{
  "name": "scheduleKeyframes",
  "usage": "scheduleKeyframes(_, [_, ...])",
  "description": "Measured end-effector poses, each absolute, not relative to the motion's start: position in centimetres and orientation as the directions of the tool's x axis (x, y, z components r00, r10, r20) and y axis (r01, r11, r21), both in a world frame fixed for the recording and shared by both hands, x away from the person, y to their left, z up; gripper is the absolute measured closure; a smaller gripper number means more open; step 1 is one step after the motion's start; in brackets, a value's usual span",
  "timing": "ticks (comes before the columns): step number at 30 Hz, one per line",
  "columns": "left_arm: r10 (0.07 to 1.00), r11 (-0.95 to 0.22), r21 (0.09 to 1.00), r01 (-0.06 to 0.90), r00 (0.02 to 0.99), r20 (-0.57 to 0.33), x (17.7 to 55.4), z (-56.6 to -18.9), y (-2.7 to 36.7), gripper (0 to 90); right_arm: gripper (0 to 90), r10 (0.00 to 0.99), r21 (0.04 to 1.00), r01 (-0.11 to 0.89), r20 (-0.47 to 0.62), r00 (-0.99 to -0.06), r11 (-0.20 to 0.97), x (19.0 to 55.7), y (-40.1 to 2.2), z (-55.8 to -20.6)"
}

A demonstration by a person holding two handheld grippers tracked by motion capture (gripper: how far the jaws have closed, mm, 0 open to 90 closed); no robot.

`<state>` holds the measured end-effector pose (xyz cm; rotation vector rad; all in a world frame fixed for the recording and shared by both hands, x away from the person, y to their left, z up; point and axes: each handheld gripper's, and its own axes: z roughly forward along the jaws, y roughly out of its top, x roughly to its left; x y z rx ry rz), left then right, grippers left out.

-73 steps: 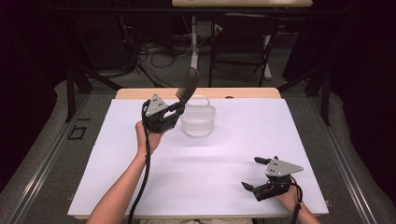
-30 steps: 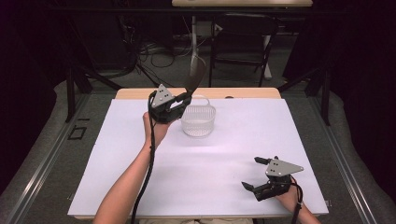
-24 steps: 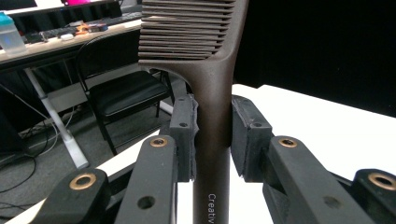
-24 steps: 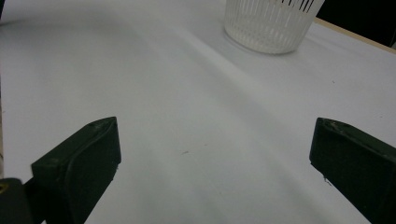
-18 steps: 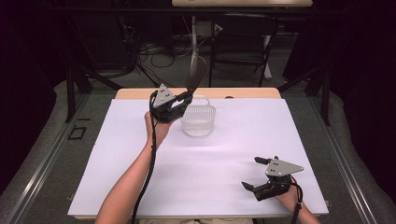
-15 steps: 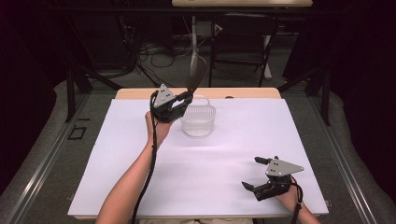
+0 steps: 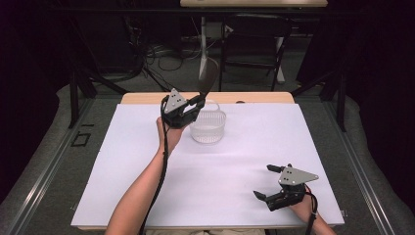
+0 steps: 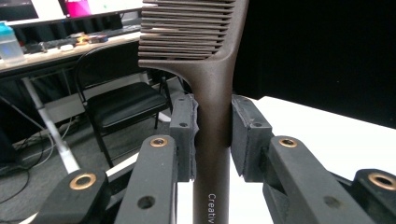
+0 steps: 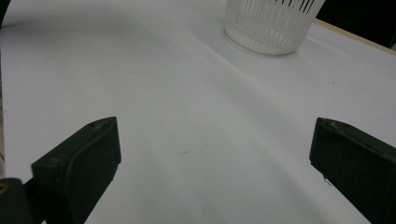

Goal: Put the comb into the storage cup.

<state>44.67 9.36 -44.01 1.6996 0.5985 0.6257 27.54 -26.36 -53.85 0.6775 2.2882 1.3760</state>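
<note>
- Left gripper [image 7: 192, 105] fingers clamping the comb [image 7: 207, 76] handle, holding it upright just above the basket [image 7: 208, 128] rim.
- Right gripper [image 7: 268, 182] fingers gaping wide w/ nothing between, resting well apart from basket on worktop [image 7: 122, 171].

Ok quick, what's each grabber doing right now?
Left gripper: closed on the brown comb, held above the white basket.
Right gripper: open, holding nothing, low over the white table.
</note>
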Motion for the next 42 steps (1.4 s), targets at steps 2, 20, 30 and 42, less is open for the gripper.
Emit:
scheduleKeyframes(2, [0.681, -0.203, 0.978, 0.057, 0.726, 0.098, 44.8, -44.1, 9.3, 72.4, 1.7, 0.583, 0.892, 0.207, -0.076, -0.809, 0.403, 27.5, -26.4, -53.8])
scheduleKeyframes(20, [0.625, -0.246, 0.969, 0.034, 0.77, 0.132, 45.9, -45.0, 9.0, 72.4, 1.8, 0.583, 0.894, 0.203, -0.077, -0.809, 0.4, 27.5, -26.4, -53.8])
scheduleKeyframes(30, [0.611, -0.272, 0.962, 0.015, 0.775, 0.161, 46.2, -45.4, 8.7, 72.3, 1.8, 0.582, 0.892, 0.206, -0.077, -0.809, 0.403, 27.5, -26.5, -53.8])
scheduleKeyframes(42, [0.589, -0.314, 0.949, 0.003, 0.785, 0.192, 46.4, -45.7, 8.4, 72.4, 1.8, 0.582, 0.892, 0.203, -0.079, -0.809, 0.403, 27.5, -26.5, -53.8])
